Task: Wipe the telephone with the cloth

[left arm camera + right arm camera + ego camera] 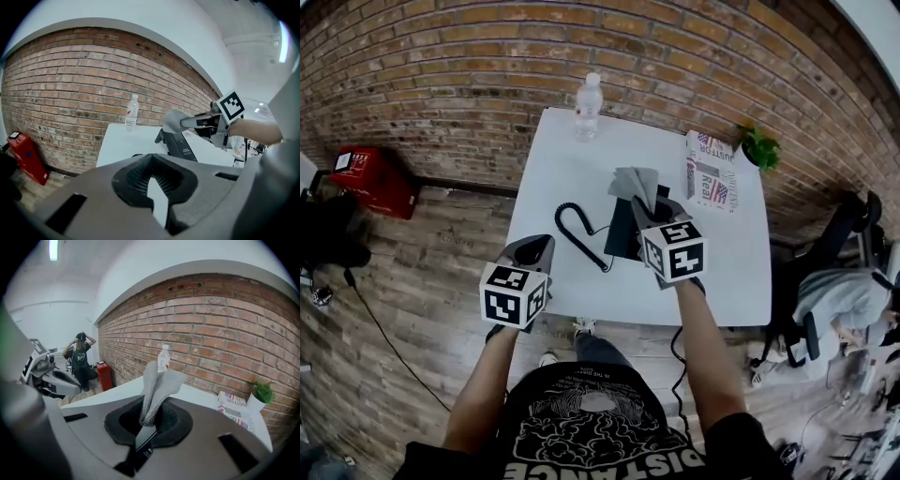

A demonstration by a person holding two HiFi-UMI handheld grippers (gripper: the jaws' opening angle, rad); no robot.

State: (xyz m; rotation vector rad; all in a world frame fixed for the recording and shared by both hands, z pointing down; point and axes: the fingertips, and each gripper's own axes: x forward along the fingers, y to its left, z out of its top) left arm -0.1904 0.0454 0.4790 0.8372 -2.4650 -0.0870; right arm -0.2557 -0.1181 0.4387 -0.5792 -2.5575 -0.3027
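Observation:
A black telephone (623,234) sits mid-table, its coiled cord (574,228) trailing to the left. My right gripper (652,208) hovers just over the telephone and is shut on a grey cloth (636,184) that sticks up and forward from the jaws. In the right gripper view the cloth (157,383) stands folded between the pads of the gripper (149,416). My left gripper (532,251) hangs over the table's near left edge, shut with nothing in it. The left gripper view shows the telephone (180,146), the cloth (172,121) and its own jaws (151,176).
On the white table (553,169) a water bottle (588,106) stands at the far edge. A magazine (711,172) and a small plant (760,147) are at the far right. A brick wall runs behind, with a red box (373,178) on the floor at left.

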